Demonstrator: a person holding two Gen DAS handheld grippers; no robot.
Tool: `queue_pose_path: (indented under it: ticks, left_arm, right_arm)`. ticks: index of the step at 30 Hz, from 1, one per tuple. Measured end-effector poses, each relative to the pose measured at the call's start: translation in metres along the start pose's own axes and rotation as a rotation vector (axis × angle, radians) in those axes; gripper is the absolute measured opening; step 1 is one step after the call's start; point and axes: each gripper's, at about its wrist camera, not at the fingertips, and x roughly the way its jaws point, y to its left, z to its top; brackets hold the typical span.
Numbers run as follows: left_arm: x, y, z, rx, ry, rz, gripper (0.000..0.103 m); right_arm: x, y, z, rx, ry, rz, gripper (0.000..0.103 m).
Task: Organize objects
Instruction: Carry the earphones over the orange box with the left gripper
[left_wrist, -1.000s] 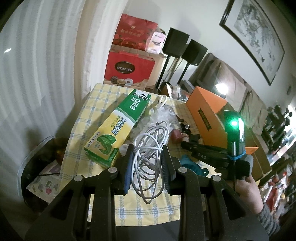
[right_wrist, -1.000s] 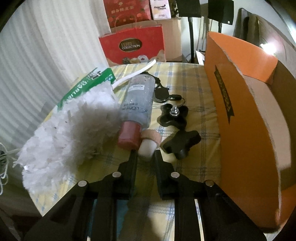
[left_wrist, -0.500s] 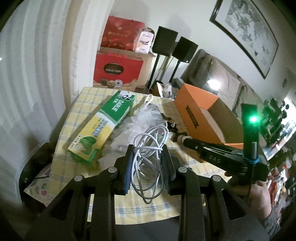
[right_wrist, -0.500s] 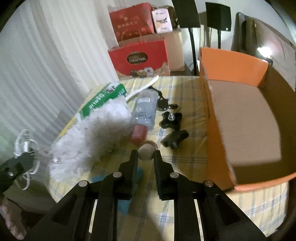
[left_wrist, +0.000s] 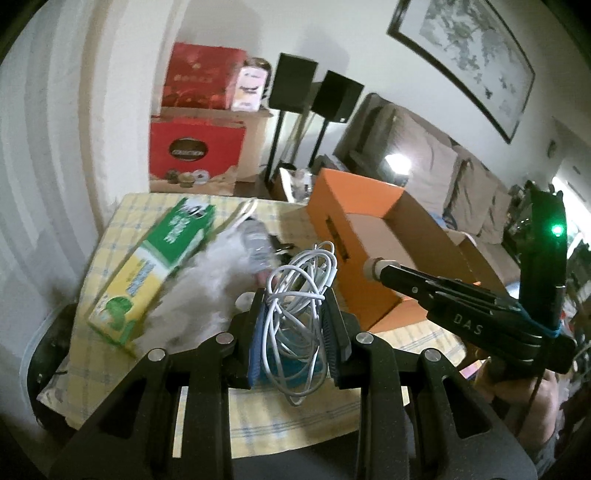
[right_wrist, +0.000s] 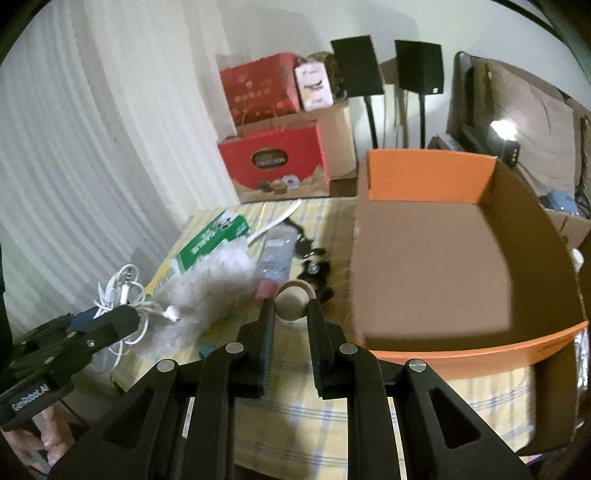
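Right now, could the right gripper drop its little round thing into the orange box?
Probably yes. The right gripper, shut on the small round piece, hangs lifted beside the orange box, whose open top shows nothing between them.

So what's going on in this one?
A person is tidying a cluttered checked table with two handheld grippers. The left gripper has its jaws shut on a bundle of white cable, lifted above the table. The right gripper grips a small round beige object and is raised beside the open orange box, which looks empty. A feather duster, green carton and bottle lie on the table.
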Motion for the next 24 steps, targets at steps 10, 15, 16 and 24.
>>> queue_pose_path:
  ticks: [10, 15, 16, 24]
  left_arm:
    - [0.023, -0.063, 0.024, 0.070, -0.001, -0.073, 0.026]
    - [0.042, -0.094, 0.032, 0.093, 0.010, -0.110, 0.026]
    - [0.046, -0.099, 0.033, 0.099, 0.012, -0.113, 0.026]
    - [0.088, -0.142, 0.037, 0.158, 0.042, -0.137, 0.026]
  right_arm:
    - [-0.037, -0.043, 0.009, 0.055, -0.062, -0.050, 0.016]
    - [-0.048, -0.069, 0.009, 0.082, -0.071, -0.083, 0.016]
    - [-0.050, -0.076, 0.008, 0.091, -0.072, -0.089, 0.016]
    - [-0.054, -0.113, 0.005, 0.137, -0.064, -0.123, 0.016]
